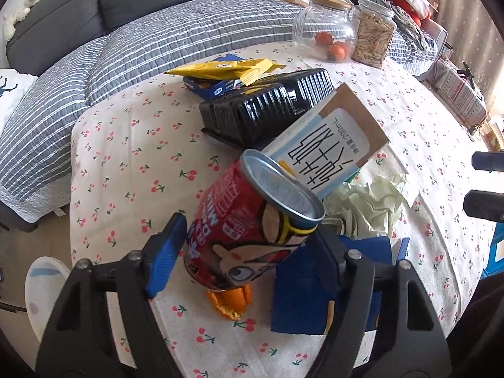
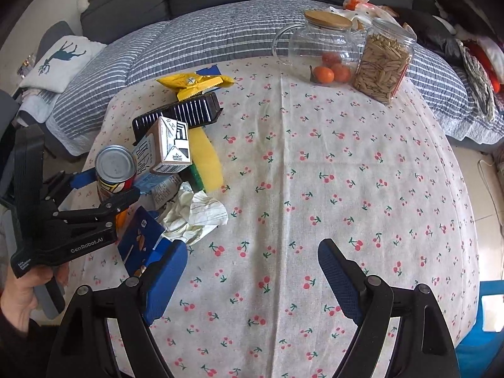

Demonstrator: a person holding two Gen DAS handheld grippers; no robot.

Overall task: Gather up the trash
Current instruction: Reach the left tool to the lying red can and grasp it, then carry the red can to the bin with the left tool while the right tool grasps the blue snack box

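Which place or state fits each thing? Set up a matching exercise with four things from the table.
Things:
1. red can
2. milk carton
3. oranges
4. right gripper

States:
a. inside the glass jug
b. open over bare tablecloth
c. between the left gripper's fingers
d. leaning on the black tray

Pairs: 1-c, 2-d, 3-a, 4-b

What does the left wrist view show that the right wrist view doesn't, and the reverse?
Only the left wrist view shows the orange peel under the tilted red can, the cartoon print on the can, and a blue box beneath the yellow wrapper.

Only the right wrist view shows the left gripper from outside, the person's hand holding it, the yellow sponge, and the open right gripper over bare cloth.

Both show the can, milk carton, black tray, crumpled paper and two jars.
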